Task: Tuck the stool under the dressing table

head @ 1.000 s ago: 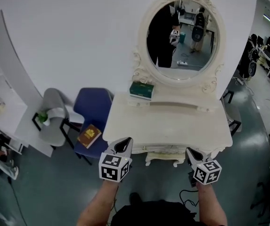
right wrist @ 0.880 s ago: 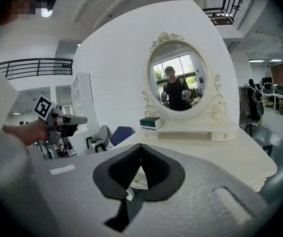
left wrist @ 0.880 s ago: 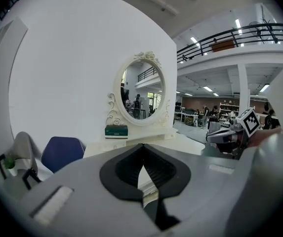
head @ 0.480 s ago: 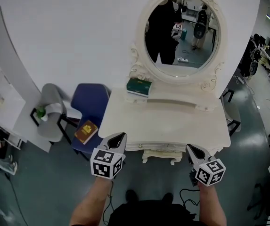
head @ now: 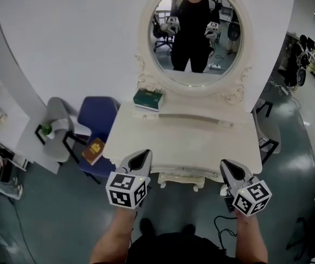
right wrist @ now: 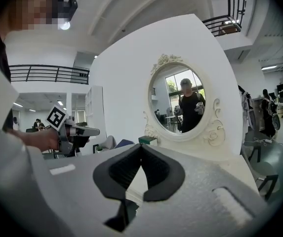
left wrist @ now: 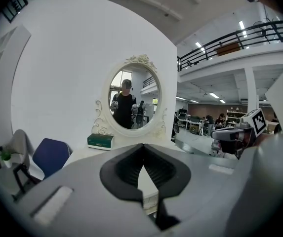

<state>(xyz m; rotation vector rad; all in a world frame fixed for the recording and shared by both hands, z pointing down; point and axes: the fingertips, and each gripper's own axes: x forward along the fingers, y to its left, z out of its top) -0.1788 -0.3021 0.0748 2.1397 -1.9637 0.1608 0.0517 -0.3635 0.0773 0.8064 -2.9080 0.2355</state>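
The white dressing table (head: 201, 142) with its oval mirror (head: 194, 34) stands in front of me. A cream stool (head: 176, 179) shows only as a carved edge under the table's front rim; the rest is hidden beneath the top. My left gripper (head: 141, 157) hovers at the table's front left corner, shut and empty. At the front right corner my right gripper (head: 227, 168) is also shut and empty. In the left gripper view the jaws (left wrist: 143, 152) meet with nothing between them. The same holds in the right gripper view (right wrist: 141, 149). Neither touches the stool.
A green box (head: 148, 99) lies on the table's back left. Left of the table stand a blue chair (head: 97, 120) with a brown book (head: 94, 147) on its seat, a grey chair (head: 58, 128) and a white shelf unit (head: 3, 109). Cables (head: 223, 224) trail on the floor.
Both shut grippers have risen a little in front of the table. The head view has swung, so the mirror sits further left and shows the person head-on.
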